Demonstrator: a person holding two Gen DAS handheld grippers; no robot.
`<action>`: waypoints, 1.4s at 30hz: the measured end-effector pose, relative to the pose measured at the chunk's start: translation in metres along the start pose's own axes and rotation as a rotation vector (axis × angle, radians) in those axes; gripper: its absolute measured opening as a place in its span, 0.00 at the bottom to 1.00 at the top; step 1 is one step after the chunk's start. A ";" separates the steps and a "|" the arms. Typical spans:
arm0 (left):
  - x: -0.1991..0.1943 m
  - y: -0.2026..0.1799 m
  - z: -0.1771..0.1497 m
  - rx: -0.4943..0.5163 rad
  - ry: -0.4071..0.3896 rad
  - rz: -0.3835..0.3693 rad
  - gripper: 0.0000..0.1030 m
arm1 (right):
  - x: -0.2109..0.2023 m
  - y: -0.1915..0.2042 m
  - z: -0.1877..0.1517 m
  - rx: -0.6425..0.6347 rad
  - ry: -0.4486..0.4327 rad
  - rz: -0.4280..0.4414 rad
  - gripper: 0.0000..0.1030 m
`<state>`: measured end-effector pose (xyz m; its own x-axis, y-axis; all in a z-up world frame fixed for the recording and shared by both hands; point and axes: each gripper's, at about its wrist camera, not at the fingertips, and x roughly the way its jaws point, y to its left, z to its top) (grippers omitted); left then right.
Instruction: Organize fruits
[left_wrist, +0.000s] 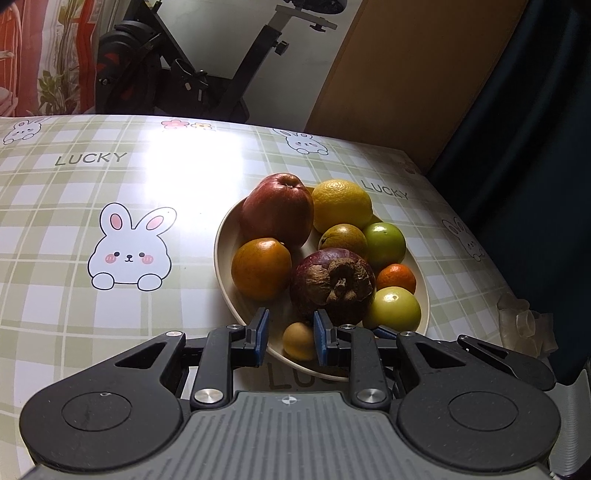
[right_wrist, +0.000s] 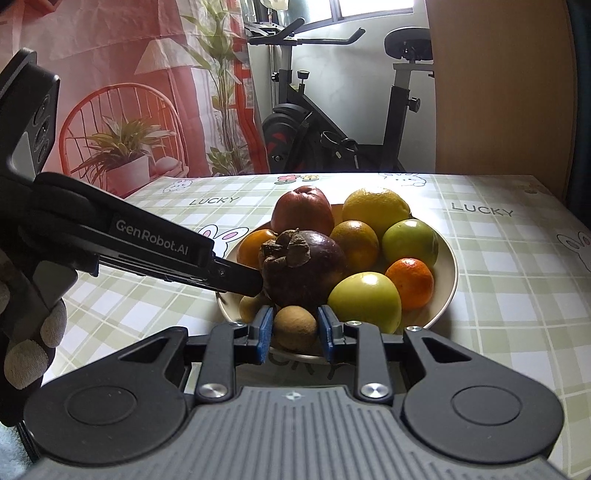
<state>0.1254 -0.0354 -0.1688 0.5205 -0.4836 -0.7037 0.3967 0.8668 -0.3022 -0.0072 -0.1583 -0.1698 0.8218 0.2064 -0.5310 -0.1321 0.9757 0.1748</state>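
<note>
Nearest, each claw straddles its own small brown fruit at the near rim of the plate (right_wrist: 448, 266): the right claw (right_wrist: 295, 334) is spread with its blue pads just beside a round longan-like fruit (right_wrist: 295, 326), and the left claw (left_wrist: 290, 334), also spread, has a second small fruit (left_wrist: 298, 339) dead ahead between its pads, neither visibly squeezed. Just beyond sits the dark mangosteen (right_wrist: 306, 269), which the left claw's finger seems to touch, then the other fruit heaped further back. Readable writing: "GenRobot.AI" on the left tool and "LUCKY" on the bench (left_wrist: 110, 258) cloth.
</note>
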 end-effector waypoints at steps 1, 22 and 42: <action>-0.001 0.000 0.000 -0.004 0.000 -0.004 0.29 | 0.000 0.000 0.000 -0.001 -0.001 -0.002 0.29; -0.104 0.011 0.025 -0.011 -0.226 0.214 0.84 | -0.045 -0.001 0.053 0.133 -0.078 -0.055 0.93; -0.199 -0.018 0.041 0.031 -0.422 0.311 0.93 | -0.089 0.039 0.115 0.059 -0.102 -0.088 1.00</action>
<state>0.0456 0.0402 0.0030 0.8738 -0.2169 -0.4352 0.1940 0.9762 -0.0968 -0.0222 -0.1472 -0.0202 0.8813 0.1087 -0.4600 -0.0265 0.9830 0.1815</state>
